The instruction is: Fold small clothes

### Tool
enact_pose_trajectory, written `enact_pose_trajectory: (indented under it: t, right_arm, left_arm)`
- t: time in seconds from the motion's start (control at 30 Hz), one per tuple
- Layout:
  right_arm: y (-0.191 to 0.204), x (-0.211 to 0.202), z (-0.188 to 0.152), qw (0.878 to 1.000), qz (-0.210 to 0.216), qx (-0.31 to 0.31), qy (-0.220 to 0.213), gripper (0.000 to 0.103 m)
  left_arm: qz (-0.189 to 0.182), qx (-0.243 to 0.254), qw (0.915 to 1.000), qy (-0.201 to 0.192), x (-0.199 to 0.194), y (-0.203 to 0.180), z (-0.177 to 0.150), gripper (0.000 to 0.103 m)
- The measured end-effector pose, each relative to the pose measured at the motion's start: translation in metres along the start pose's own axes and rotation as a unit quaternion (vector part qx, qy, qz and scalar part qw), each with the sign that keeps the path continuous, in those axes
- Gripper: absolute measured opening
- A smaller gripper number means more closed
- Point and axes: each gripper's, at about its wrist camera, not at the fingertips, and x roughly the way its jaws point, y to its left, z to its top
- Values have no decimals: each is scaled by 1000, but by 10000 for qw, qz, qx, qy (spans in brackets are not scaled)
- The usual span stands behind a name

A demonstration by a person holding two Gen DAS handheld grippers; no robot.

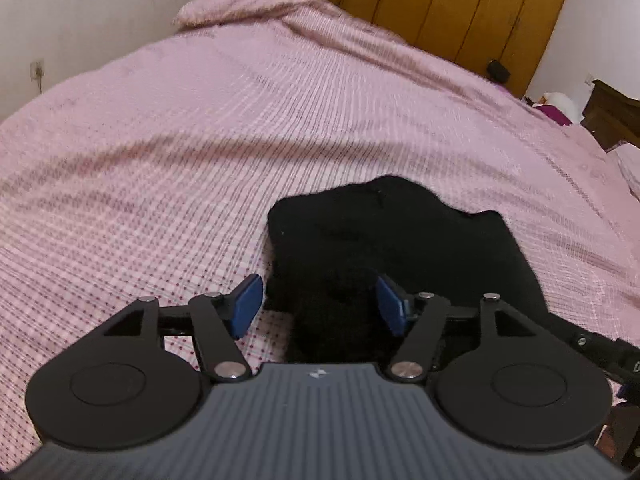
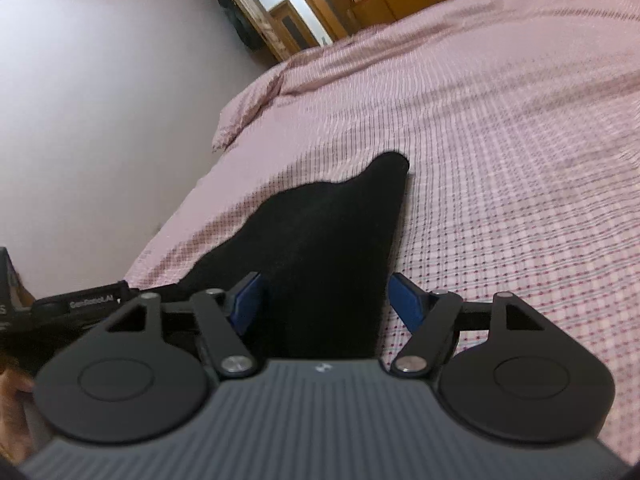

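Note:
A small black garment (image 1: 392,236) lies flat on the pink checked bed cover (image 1: 200,140). In the left wrist view my left gripper (image 1: 320,305) hovers over the garment's near edge with its blue pads (image 1: 248,306) spread wide. Black cloth lies between the pads, and neither presses on it. In the right wrist view the same garment (image 2: 328,236) runs away from me to a narrow tip. My right gripper (image 2: 326,305) is open around its near end, with the pads (image 2: 406,304) standing clear of the cloth. The garment's near edge is hidden under both gripper bodies.
The bed cover (image 2: 500,140) stretches far beyond the garment. A white wall (image 2: 100,100) runs along the bed's left side and wooden wardrobes (image 1: 472,4) stand behind. Part of the other gripper (image 2: 84,304) and a hand (image 2: 12,392) show at the right wrist view's left edge.

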Motion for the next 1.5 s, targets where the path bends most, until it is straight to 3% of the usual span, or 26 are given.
enact_pose_trajectory:
  t: [0.17,0.3,0.43,0.63,0.77,0.8,0.83,0.9,0.97,1.23,1.33,1.5]
  right_arm:
    - [-4,16,-3,9997,141,23,196,72]
    - [-3,24,-2,9995,95,39,295,72]
    - [-10,35,-7,9986,154,218,464,74]
    - [-19,39,-13,9976,473,258,425,75]
    - [-18,46,-11,9958,734,252,479,77]
    - [-17,50,-10,9953,790,268,483,76]
    - [-17,52,-9,9950,822,294,492,65]
    - [-17,56,-4,9938,859,462,542,49]
    - [-16,55,1,9921,947,596,563,42]
    - [6,-15,17,9942,993,135,394,40]
    - [5,-57,14,9952,922,19,341,40]
    - [-3,-117,-9,9972,625,-296,292,40]
  left_arm:
    - [-42,76,9995,-290,-14,4,5,69]
    - [-86,225,9997,9,4,-2,7,70]
    - [-262,4,9989,395,29,2,-2,74]
    - [-683,-334,9960,467,41,17,-10,78]
    - [-1332,-525,9879,596,50,22,-13,77]
    - [-1455,-539,9861,596,52,22,-15,69]
    - [-1571,-544,9843,599,52,22,-16,57]
    - [-1746,-679,9802,634,52,24,-18,46]
    - [-1890,-809,9767,616,45,26,-19,40]
    - [-2353,-792,9678,407,-15,0,-40,37]
    - [-2542,-711,9641,296,-41,-20,-61,37]
    - [-2574,-227,9655,310,-77,-58,-110,37]
